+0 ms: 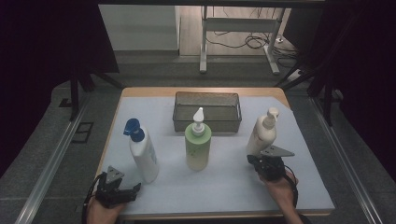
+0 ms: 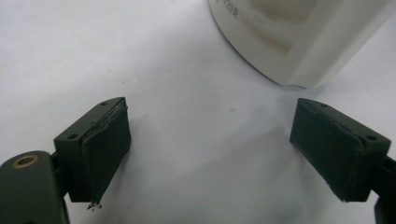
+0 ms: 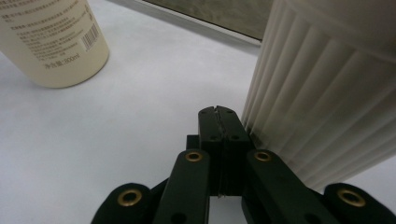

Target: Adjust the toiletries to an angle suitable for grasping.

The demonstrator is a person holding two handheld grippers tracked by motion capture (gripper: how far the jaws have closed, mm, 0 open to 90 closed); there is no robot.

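Dark wire-mesh rectangular basket (image 1: 207,122) at the table's far middle, green pump bottle with white nozzle (image 1: 197,145) standing upright just before it, pale blue mat (image 1: 224,182) underneath.

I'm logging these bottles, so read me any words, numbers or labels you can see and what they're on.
"800ml", after small print too fine to read: on the back of the green bottle, beside a barcode.
Paragraphs above it: too small to read.
Grey print on the blue-pump bottle: cut off and blurred, unreadable.
Ribbed cream bottle: no text visible.

3 pump bottles (image 1: 198,145) on table (image 1: 224,186), wire basket (image 1: 207,112) behind.
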